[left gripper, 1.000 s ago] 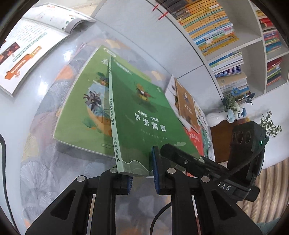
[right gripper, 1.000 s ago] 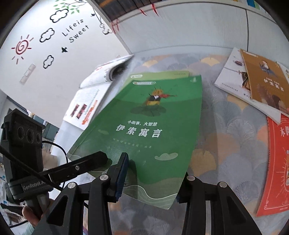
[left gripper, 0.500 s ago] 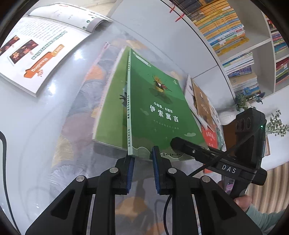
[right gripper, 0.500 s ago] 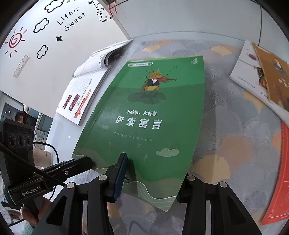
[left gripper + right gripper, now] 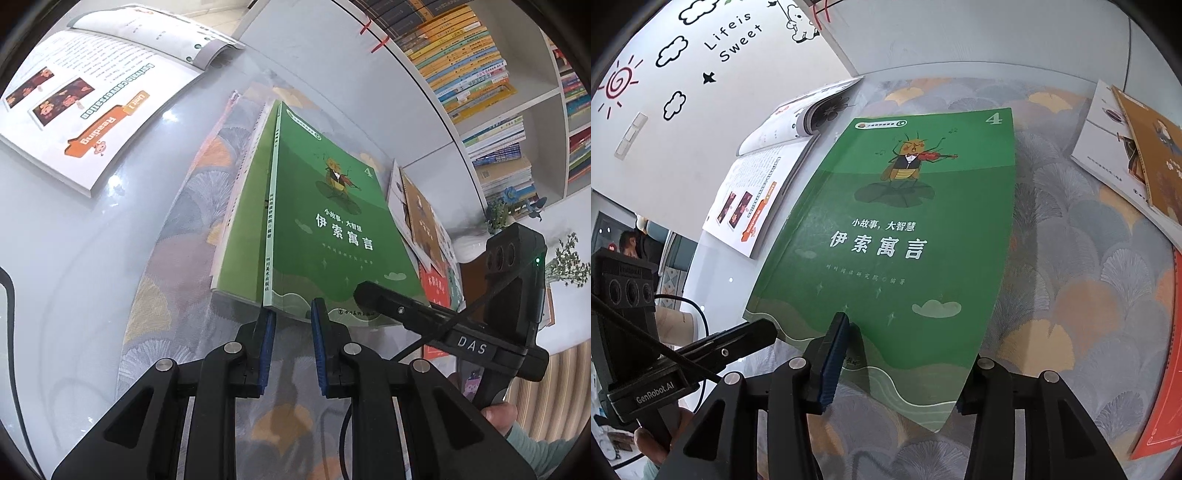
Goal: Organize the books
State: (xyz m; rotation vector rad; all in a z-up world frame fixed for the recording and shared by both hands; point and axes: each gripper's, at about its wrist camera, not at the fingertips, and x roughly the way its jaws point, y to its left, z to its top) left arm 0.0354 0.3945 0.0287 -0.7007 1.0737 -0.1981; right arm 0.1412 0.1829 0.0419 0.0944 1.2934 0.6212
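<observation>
A green book (image 5: pixel 332 229) with a cricket on its cover lies on the patterned mat, nearly closed, its front cover still raised a little over the pages. It also shows in the right wrist view (image 5: pixel 897 236). My left gripper (image 5: pixel 290 325) sits at the book's near spine corner, jaws slightly apart, not clamping it. My right gripper (image 5: pixel 905 354) is open wide, straddling the book's near edge, left pad resting on the cover.
An open English textbook (image 5: pixel 92 99) lies at the far left of the table. A brown book (image 5: pixel 1152 155) on a white one and a red book (image 5: pixel 1167 369) lie to the right. A filled bookshelf (image 5: pixel 480 74) stands behind. The mat (image 5: pixel 1071 277) covers the table.
The green book's cover has swung down from wide open to nearly closed. My left gripper narrowed around the spine edge; both grippers lowered toward the table.
</observation>
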